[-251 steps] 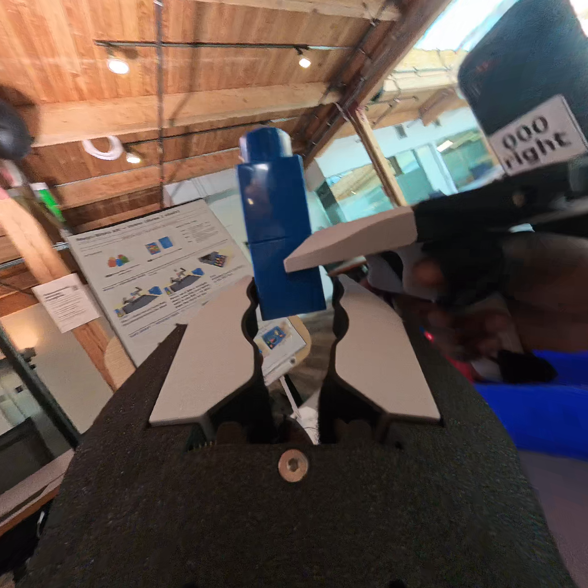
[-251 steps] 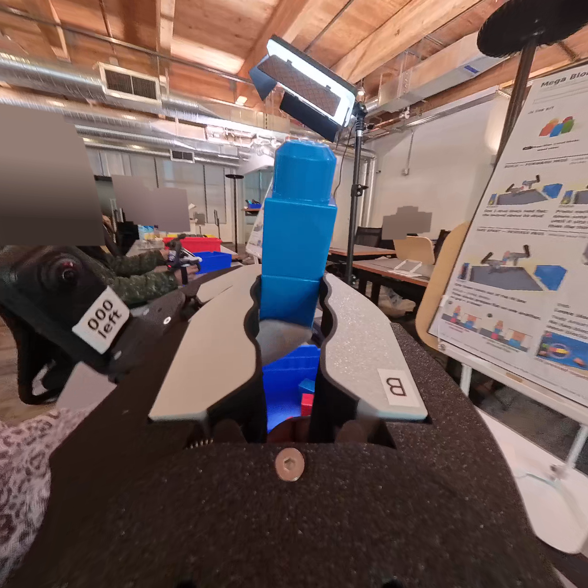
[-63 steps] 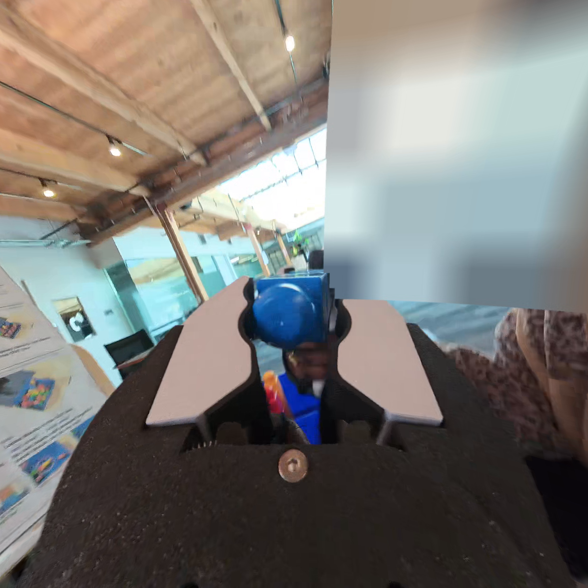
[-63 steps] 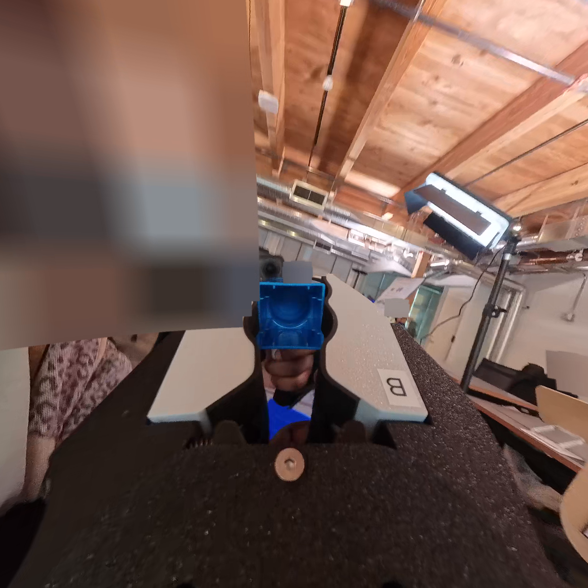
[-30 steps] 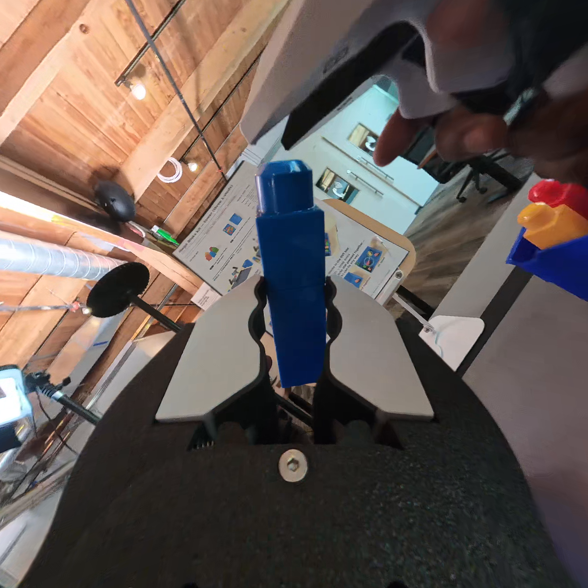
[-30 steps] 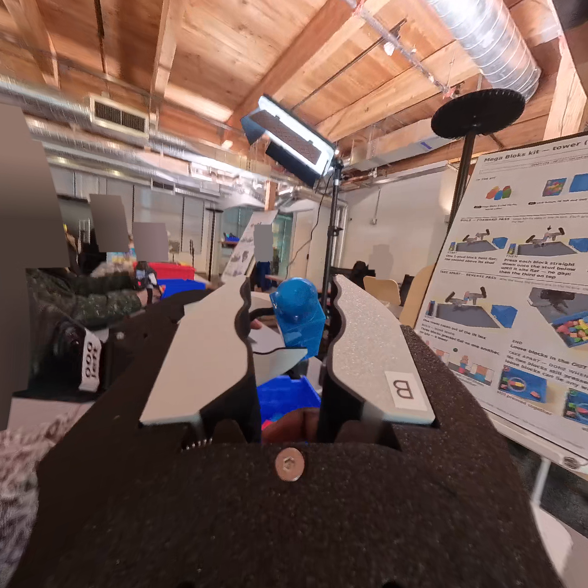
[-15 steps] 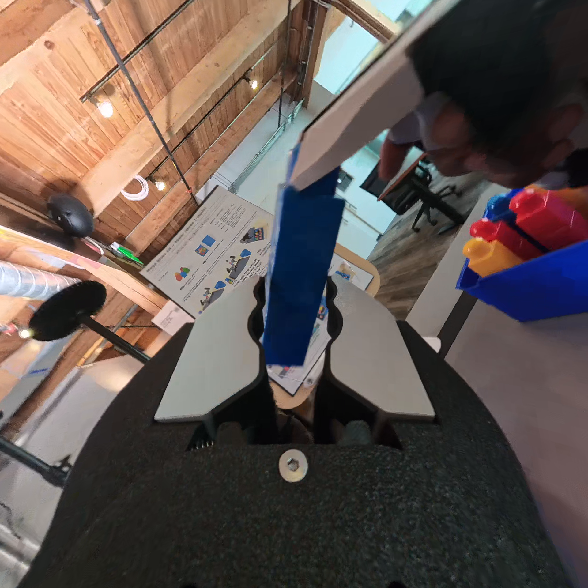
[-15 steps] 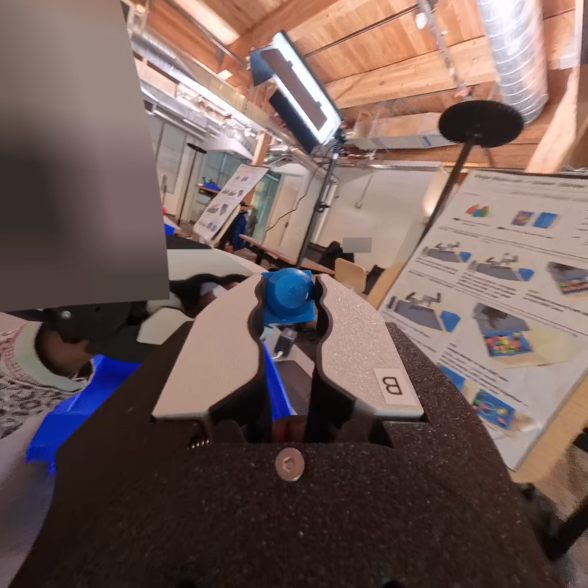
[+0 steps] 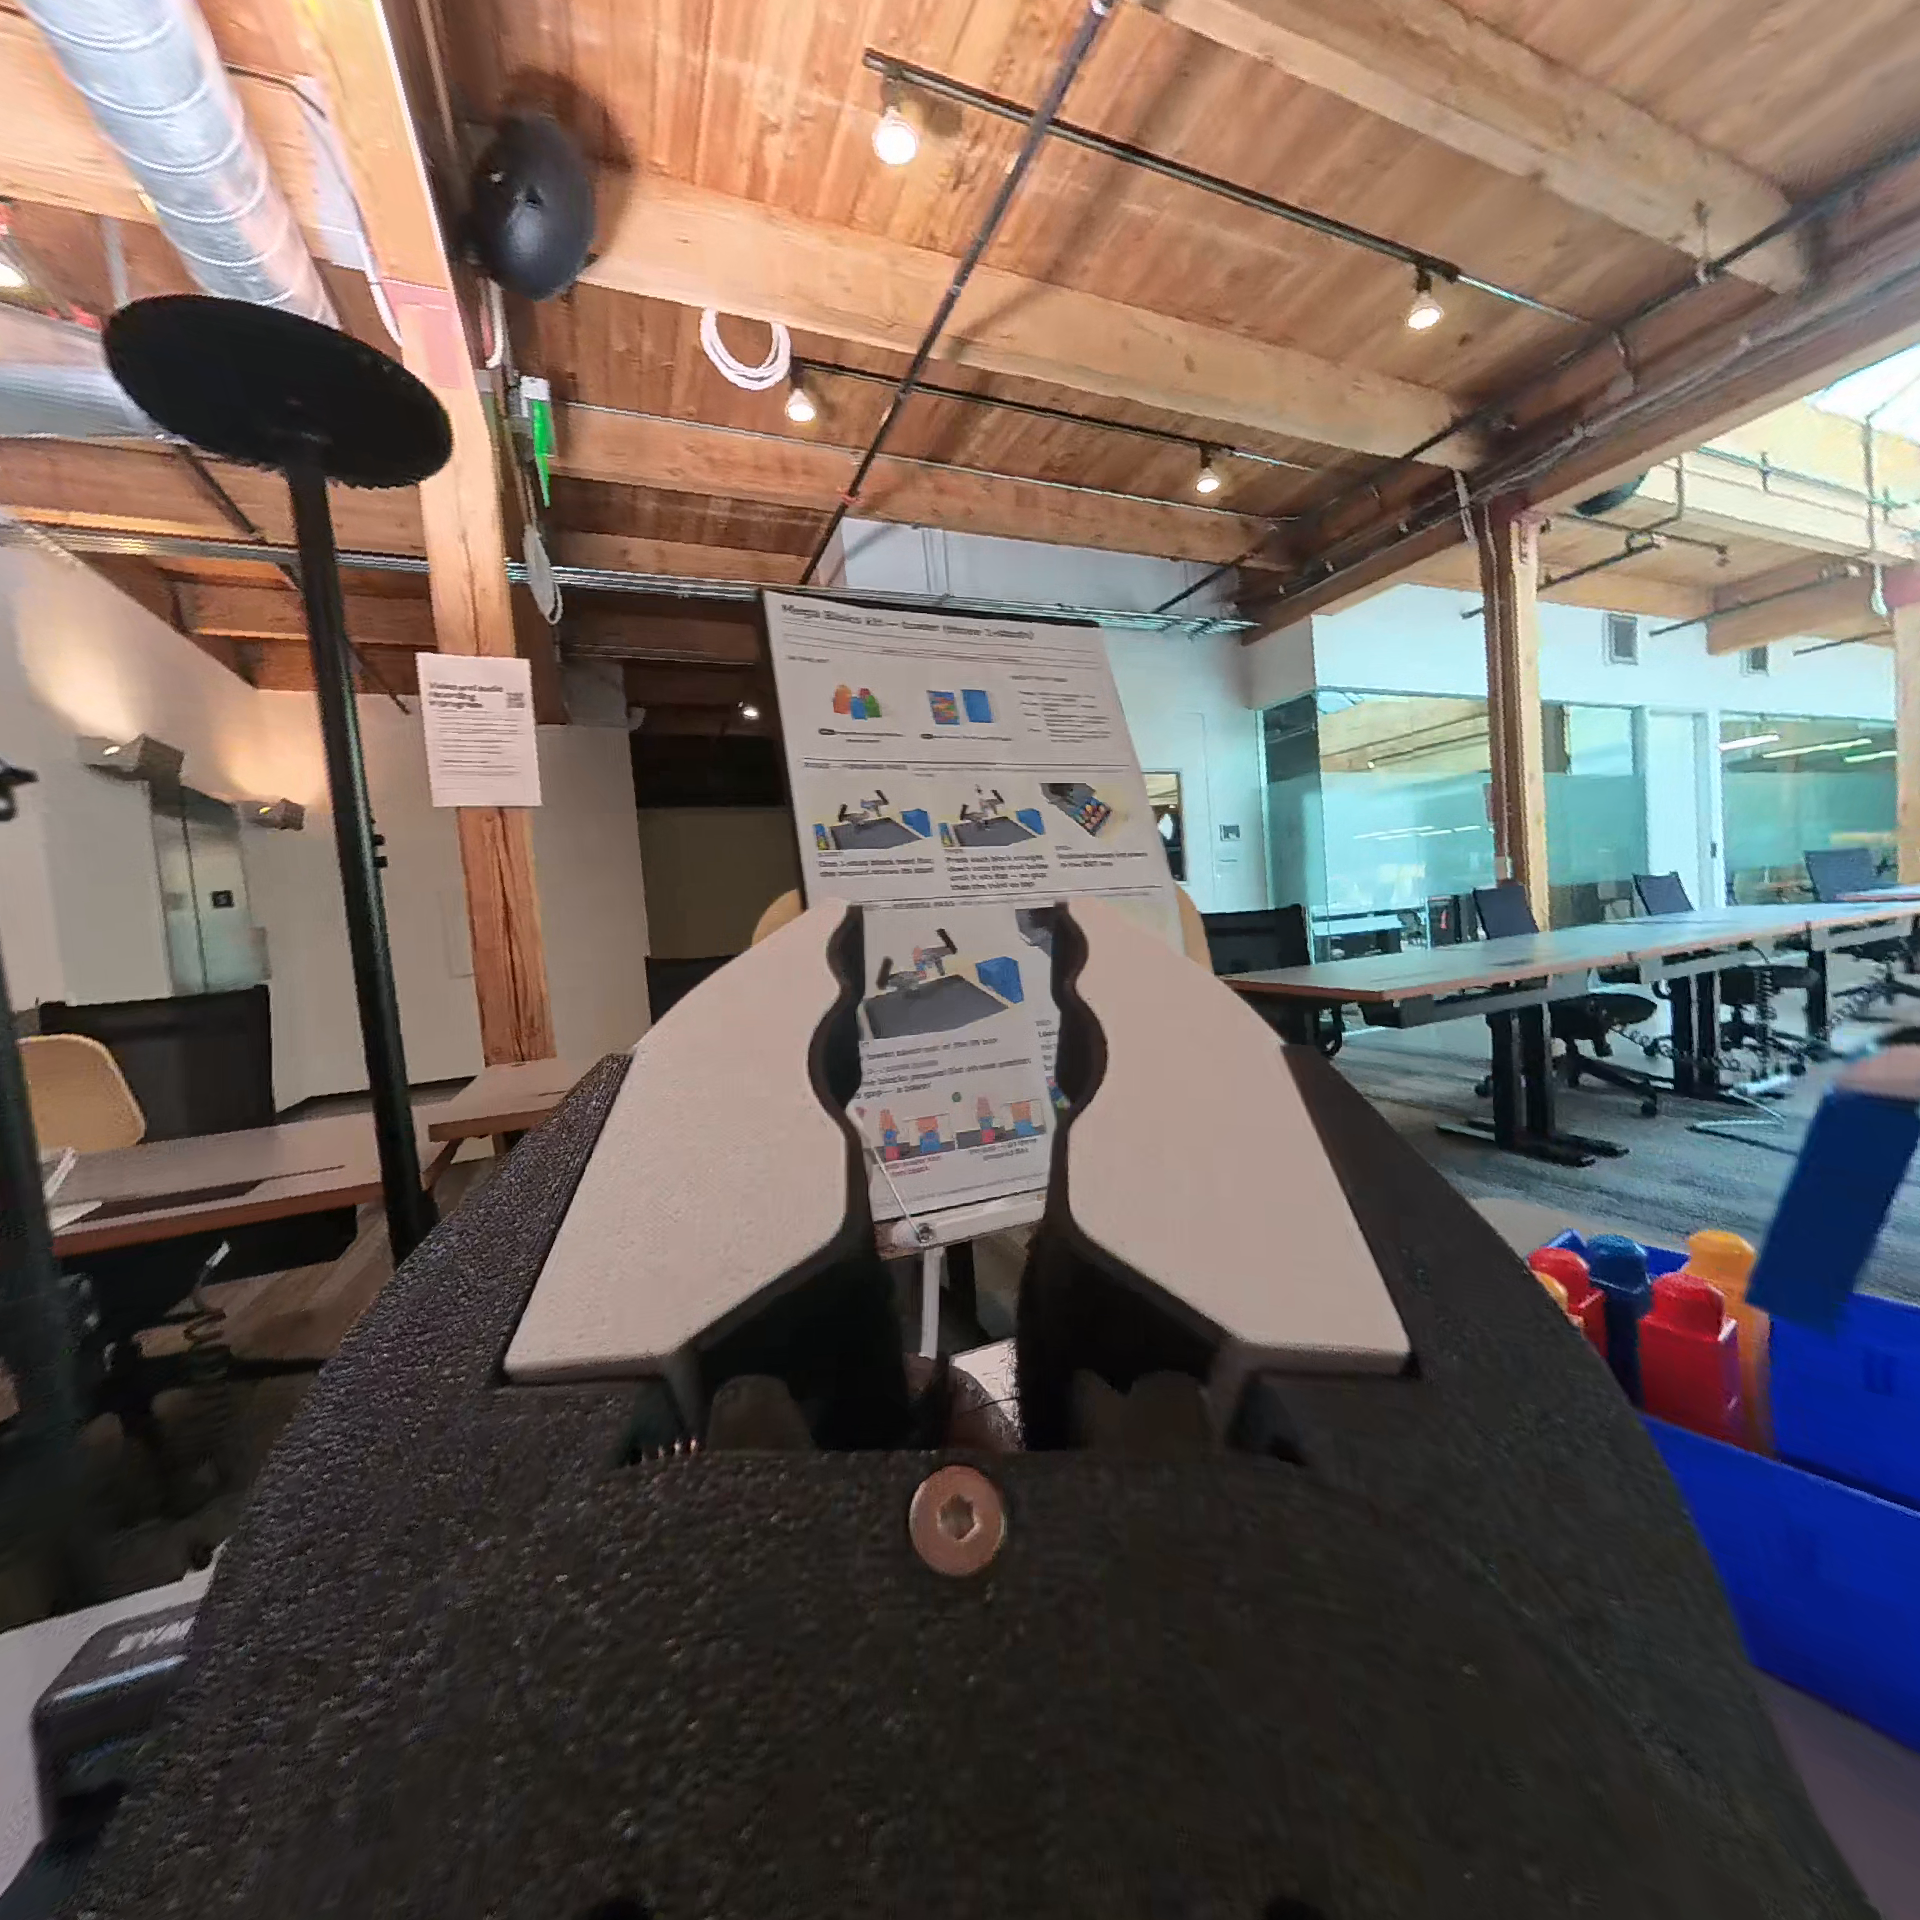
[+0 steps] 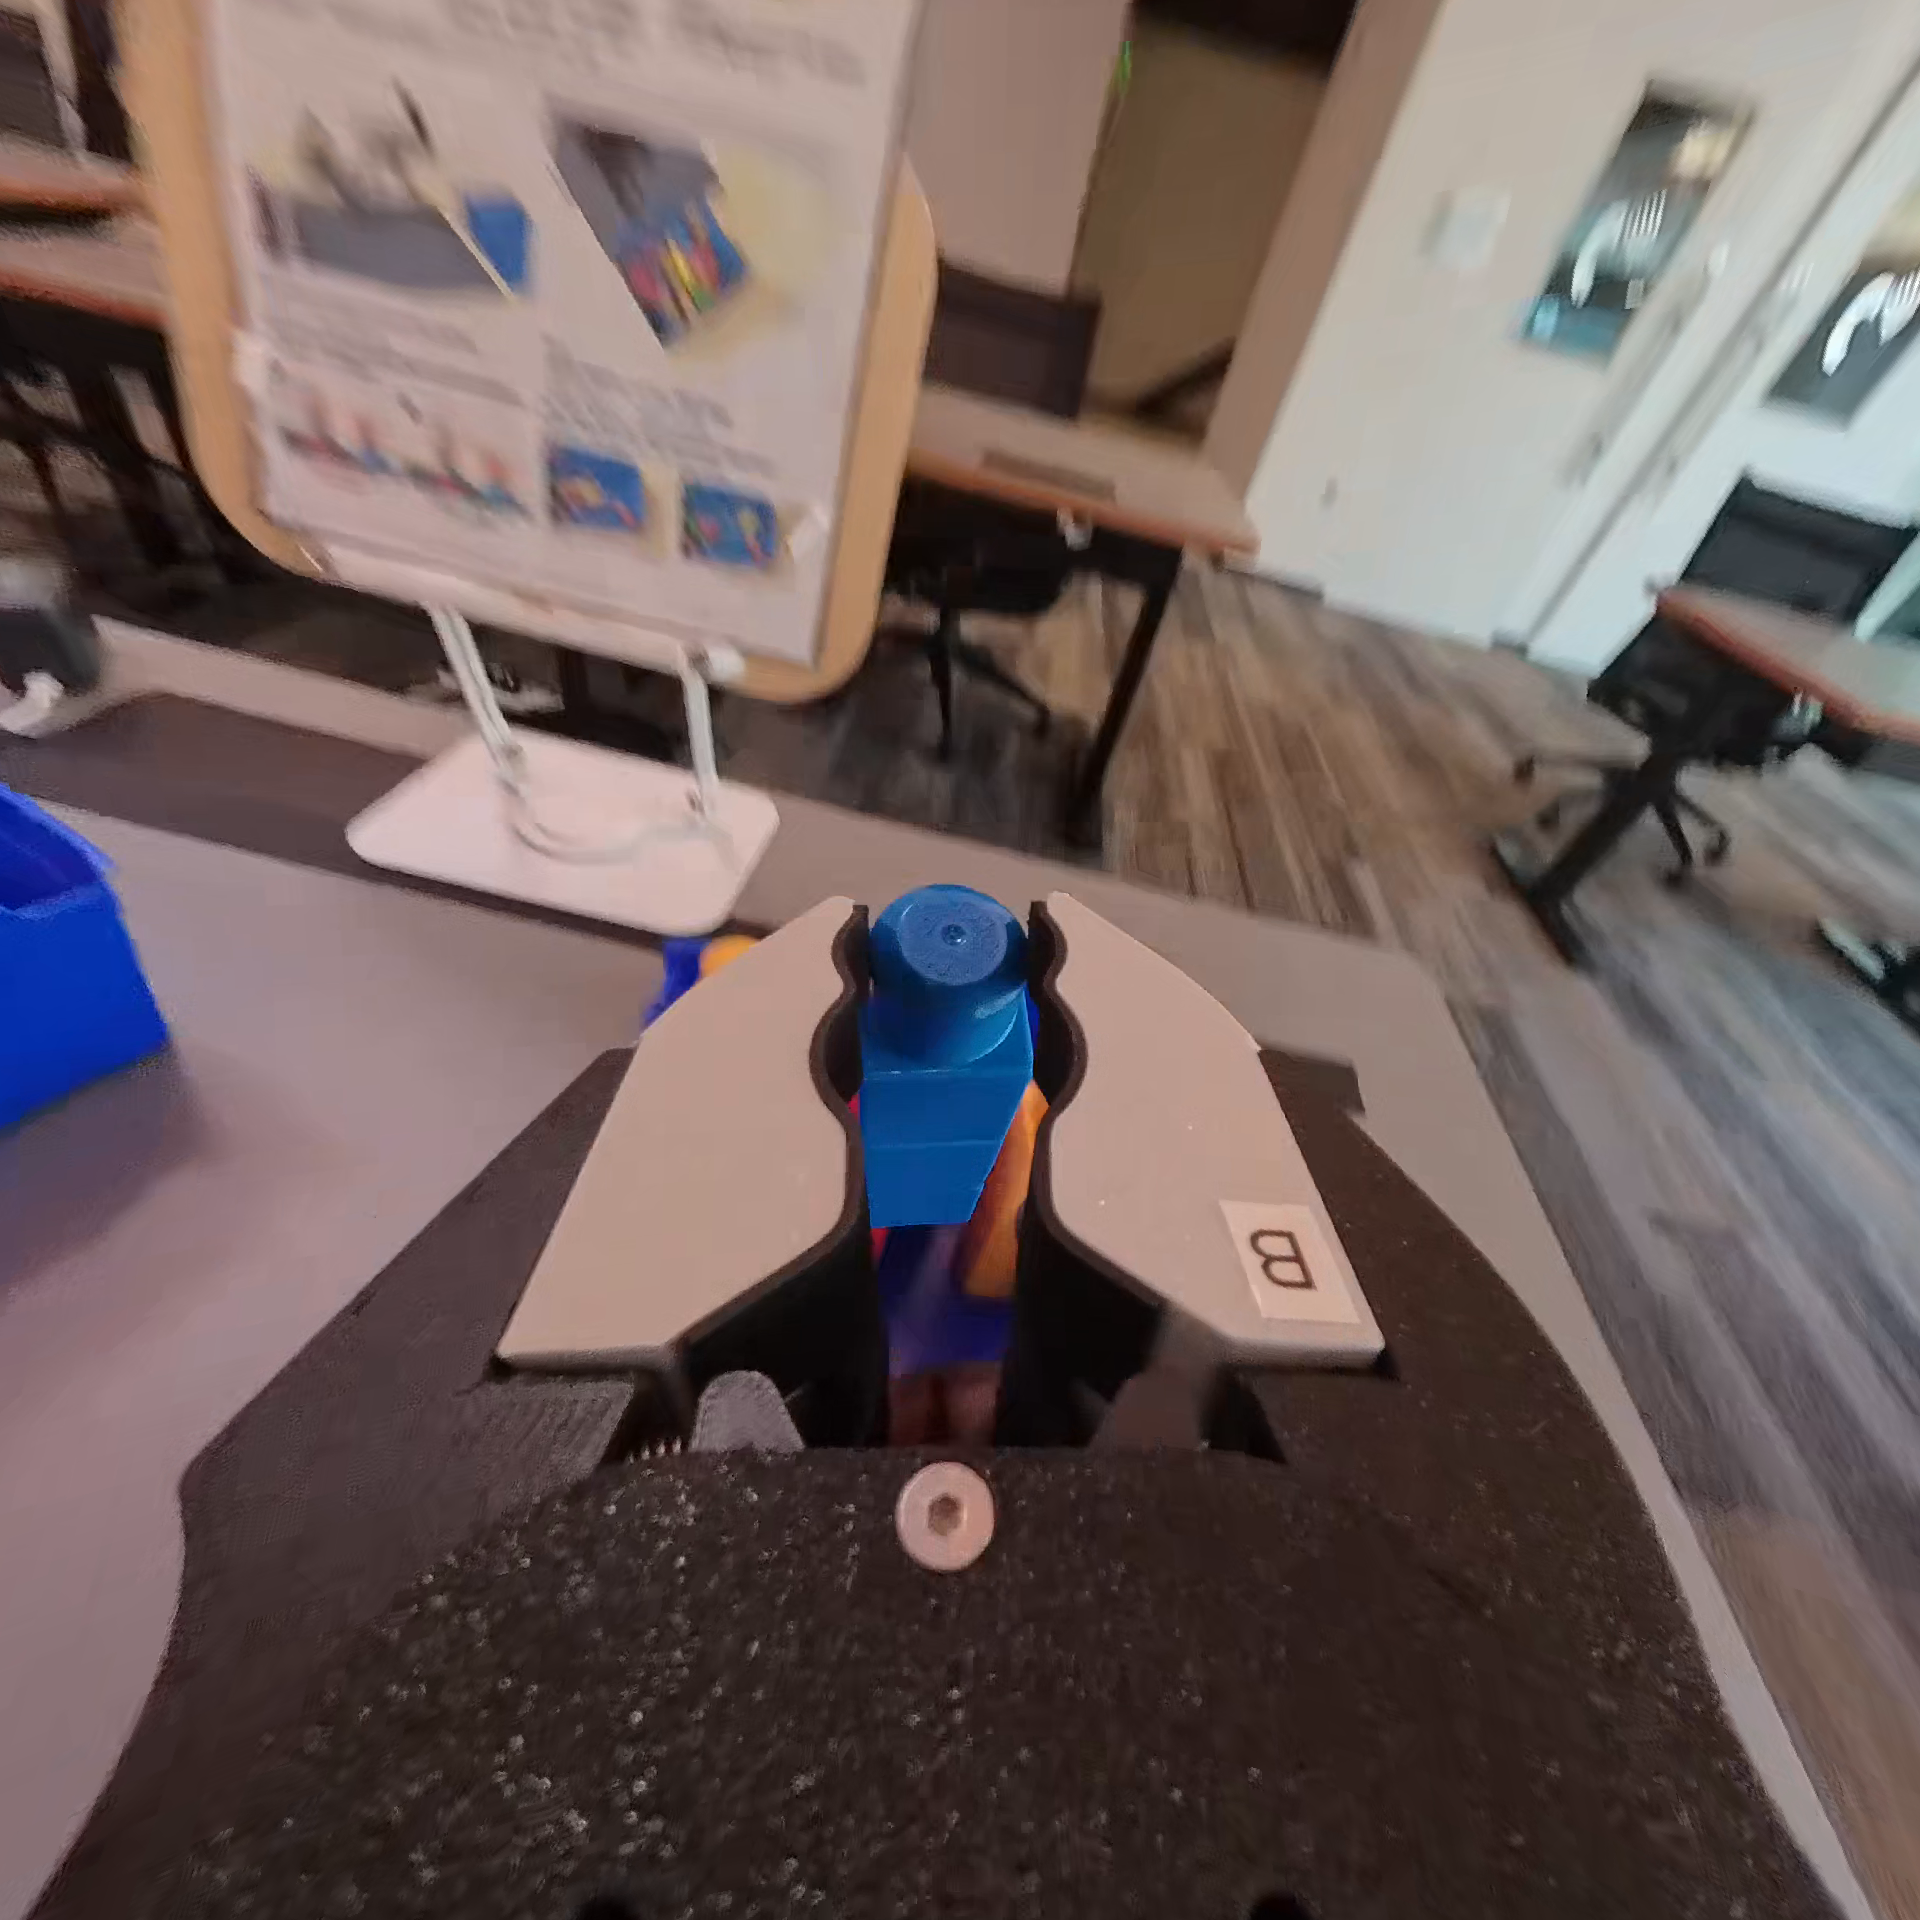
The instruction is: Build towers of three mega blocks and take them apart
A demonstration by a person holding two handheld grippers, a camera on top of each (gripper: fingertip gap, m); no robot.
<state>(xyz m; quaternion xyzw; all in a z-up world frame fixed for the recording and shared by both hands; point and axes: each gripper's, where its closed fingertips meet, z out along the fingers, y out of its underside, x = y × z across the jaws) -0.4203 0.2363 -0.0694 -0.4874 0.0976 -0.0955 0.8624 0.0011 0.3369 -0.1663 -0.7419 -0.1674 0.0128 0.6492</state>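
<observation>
My right gripper is shut on a blue tower of stacked blocks, with the stud end pointing forward past the fingertips. Orange and red blocks show blurred below it, between the fingers. In the left wrist view the same blue tower hangs tilted at the right edge, above a blue bin that holds upright red, blue and orange blocks. My left gripper is held level with its jaws apart and nothing between them.
A poster board on a white stand is at the back of the grey table. A blue bin sits at the left edge of the right wrist view. The table's right edge drops to a wood floor. A black lamp pole stands on the left. There is about 45 centimetres between the tips of the two grippers.
My left gripper has let go of the blue tower and swung level. My right gripper now holds the tower alone and has tipped down towards the table and the blocks.
</observation>
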